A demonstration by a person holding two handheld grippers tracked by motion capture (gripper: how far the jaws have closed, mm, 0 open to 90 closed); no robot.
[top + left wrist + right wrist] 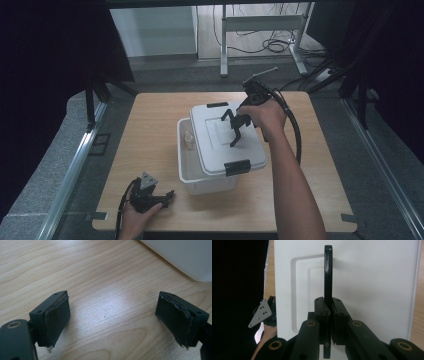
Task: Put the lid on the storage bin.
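A white plastic box (200,177) stands mid-table. Its white lid (217,145) lies askew over it, shifted right, so the box's left side is uncovered. A small clear bottle (189,139) shows inside that gap. My right gripper (239,124) is shut on the lid's black handle (234,131). In the right gripper view, the right gripper (328,303) pinches the thin handle (328,272) over the lid (372,285). My left gripper (167,196) rests on the table near the front edge, left of the box. Its jaws (112,315) are open with bare wood between them.
The wooden table (150,125) has free room left of and in front of the box. Black latches (237,167) sit on the lid's near and far ends. A corner of the box (185,257) lies ahead of the left gripper. A desk frame and cables (270,45) stand beyond the table.
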